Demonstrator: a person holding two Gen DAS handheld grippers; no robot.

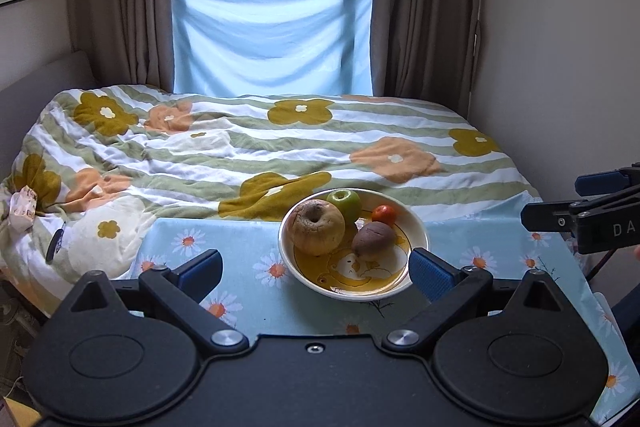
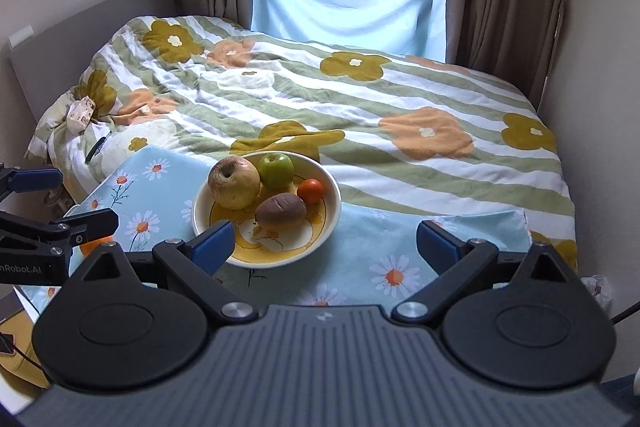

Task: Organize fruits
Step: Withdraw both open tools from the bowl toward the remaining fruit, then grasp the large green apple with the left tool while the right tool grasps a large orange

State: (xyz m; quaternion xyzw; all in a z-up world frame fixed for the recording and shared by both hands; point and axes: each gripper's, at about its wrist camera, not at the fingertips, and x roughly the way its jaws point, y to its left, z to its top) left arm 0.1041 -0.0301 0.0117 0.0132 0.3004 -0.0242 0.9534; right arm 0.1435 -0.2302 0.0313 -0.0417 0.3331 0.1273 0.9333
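The bowl [image 1: 354,289] is sitting on the daisy-print cloth [image 1: 240,255] that is covering the counter, toward the counter's far edge where it is meeting the bed [image 1: 240,147]. The bowl is glazed ceramic, shallow and round, with a yellow cartoon print inside.

Four fruits are lying in the bowl:
- A large yellow apple [image 1: 317,227], wrinkled and dull-skinned, is resting at the left side with its stem pit facing up.
- A green apple [image 1: 345,203], smooth and glossy, is sitting at the far rim, touching the yellow apple.
- A small orange-red fruit [image 1: 384,214], round and shiny, is lying at the far right.
- A brown oval fruit [image 1: 374,239], matte and rough-looking, is lying near the centre.

Grouping the fruits in one dished container is probably keeping the round pieces from rolling off the soft cloth.

The left gripper [image 1: 316,269] is hovering just before the bowl's near rim with its blue-padded fingers spread wide and carrying nothing. The right gripper [image 2: 325,241] is likewise spread and unloaded, with its left finger overlapping the bowl's near rim in its own view; contact cannot be confirmed. Both appear to be staged clear of the fruit, consistent with a completed or paused sort.
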